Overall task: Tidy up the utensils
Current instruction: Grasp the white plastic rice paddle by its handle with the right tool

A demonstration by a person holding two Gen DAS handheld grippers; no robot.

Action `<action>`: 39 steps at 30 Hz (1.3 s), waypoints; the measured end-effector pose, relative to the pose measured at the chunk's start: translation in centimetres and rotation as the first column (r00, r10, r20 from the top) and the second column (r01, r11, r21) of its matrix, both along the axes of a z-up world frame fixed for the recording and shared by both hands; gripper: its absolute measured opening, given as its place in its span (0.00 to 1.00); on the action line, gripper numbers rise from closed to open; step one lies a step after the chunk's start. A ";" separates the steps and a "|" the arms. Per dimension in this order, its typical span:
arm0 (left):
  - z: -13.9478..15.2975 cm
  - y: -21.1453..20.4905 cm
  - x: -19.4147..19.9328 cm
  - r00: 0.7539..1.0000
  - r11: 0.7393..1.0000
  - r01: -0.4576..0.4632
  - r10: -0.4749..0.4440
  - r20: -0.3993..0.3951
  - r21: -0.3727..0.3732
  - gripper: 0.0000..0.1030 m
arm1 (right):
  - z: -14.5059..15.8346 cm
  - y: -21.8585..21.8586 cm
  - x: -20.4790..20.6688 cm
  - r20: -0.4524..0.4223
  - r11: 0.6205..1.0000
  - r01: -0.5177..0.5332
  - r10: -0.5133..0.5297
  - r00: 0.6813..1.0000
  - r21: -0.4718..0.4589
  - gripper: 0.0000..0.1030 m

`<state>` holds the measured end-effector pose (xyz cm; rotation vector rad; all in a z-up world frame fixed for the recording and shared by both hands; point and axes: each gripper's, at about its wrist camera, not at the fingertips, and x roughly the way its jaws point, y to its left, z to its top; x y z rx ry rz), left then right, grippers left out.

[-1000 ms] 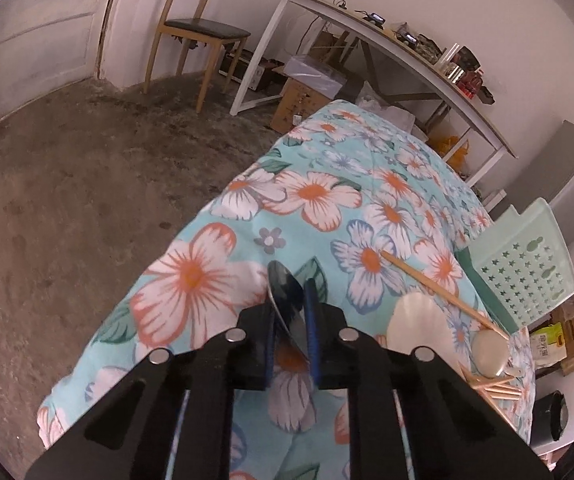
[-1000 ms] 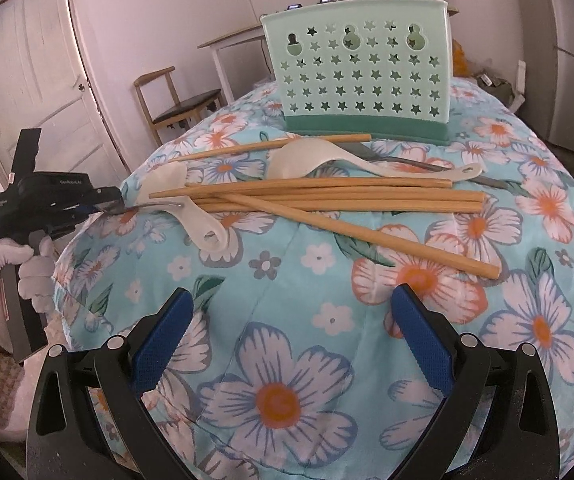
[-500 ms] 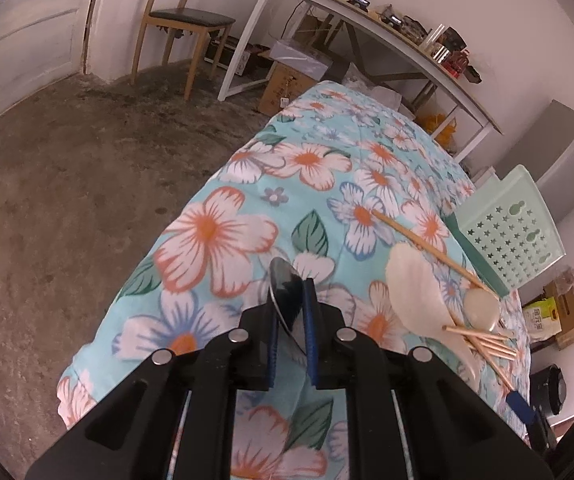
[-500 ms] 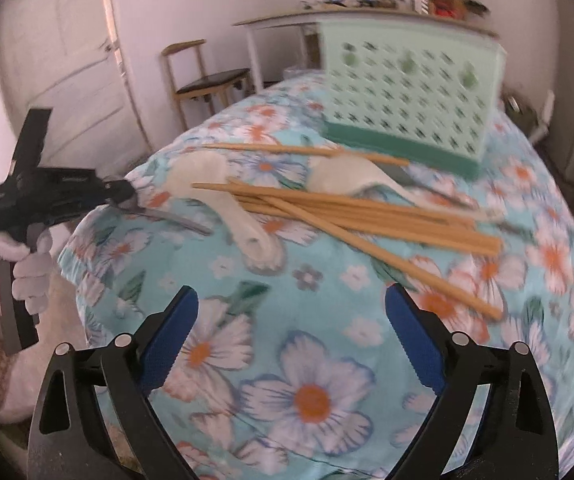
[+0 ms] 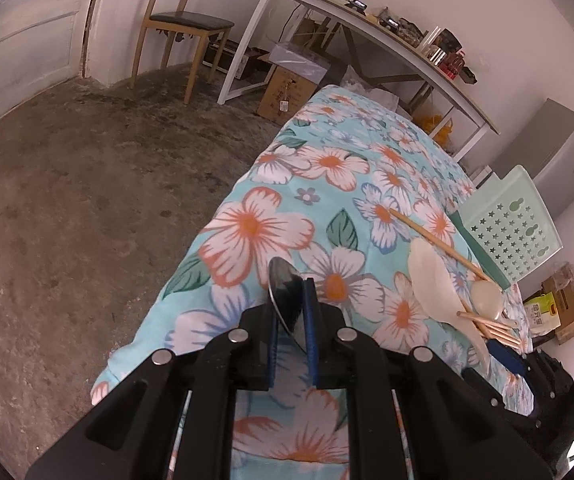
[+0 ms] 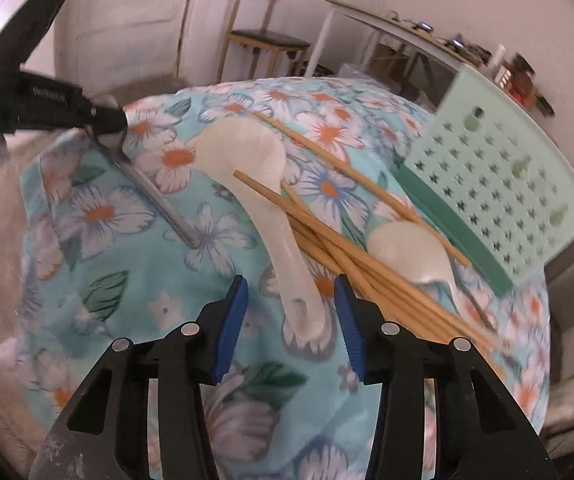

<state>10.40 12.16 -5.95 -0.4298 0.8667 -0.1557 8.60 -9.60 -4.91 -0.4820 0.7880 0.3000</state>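
Right gripper (image 6: 291,316): nearest the camera, its blue pads stand on either side of the handle end of the long white spoon (image 6: 265,216). The jaws have just been closing, with that handle between them, but a gap shows on both sides, so nothing is held yet.
Left gripper (image 5: 291,322): pressed together on the bowl of a metal spoon (image 5: 283,294), pinching it edge-on. In the right wrist view the spoon's handle slopes down to the cloth and its far tip seems to rest there.
Floral cloth (image 5: 327,164): covers the table; every loose utensil lies on it.
Chopsticks (image 6: 351,258): a loose bundle lies across the long white spoon's handle, just past the right gripper. One more chopstick lies apart, nearer the holder.
Small white spoon (image 6: 415,254): lies beside the bundle, close to the holder's foot.
Dark utensil handle (image 6: 473,300): partly hidden by the small white spoon; what it is I cannot tell.
Green holder (image 6: 499,184): pale, star-pierced, standing at the far side of the pile. Its inside is not visible in either view.
Done: judging from this, little or nothing; no utensil is seen in the holder.
Left: probably all of it: both white spoons, the metal spoon, the chopsticks and the dark utensil.
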 end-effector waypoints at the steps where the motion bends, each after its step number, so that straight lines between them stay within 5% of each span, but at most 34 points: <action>1: 0.0 0.0 0.0 1.000 1.000 0.001 -0.001 0.002 0.001 0.11 | 0.0 0.2 0.2 0.004 1.000 -0.007 0.007 1.000 -0.010 0.40; 6: 0.0 0.0 -0.1 1.000 1.000 0.003 -0.003 0.013 0.010 0.11 | -0.1 0.5 1.4 -0.030 1.000 -0.023 0.023 0.999 0.014 0.17; 18: 0.0 0.1 -0.4 1.000 1.000 -0.019 0.019 0.009 0.019 0.12 | 0.3 -1.0 -3.0 -0.080 0.991 -0.133 0.134 0.988 0.022 0.14; 25: 0.0 -0.1 -0.3 1.000 0.999 -0.028 0.028 0.007 0.035 0.12 | 0.3 -4.0 -5.7 -0.107 0.995 -0.095 0.091 0.990 -0.032 0.15; 28: 0.0 -0.2 -0.2 1.000 0.999 -0.029 0.029 0.005 0.042 0.12 | 0.3 -5.4 -5.9 -0.121 0.999 -0.041 0.037 0.992 -0.031 0.24; 30: 0.0 -0.3 -0.1 1.000 0.999 -0.029 0.029 0.004 0.046 0.13 | 0.6 -5.9 -6.0 -0.119 1.000 0.001 -0.004 0.993 -0.026 0.41; 39: -0.1 -0.3 0.0 1.000 0.998 -0.027 0.027 0.002 0.052 0.13 | 1.3 -0.7 -5.6 -0.014 0.997 -0.077 0.077 0.997 -0.009 0.48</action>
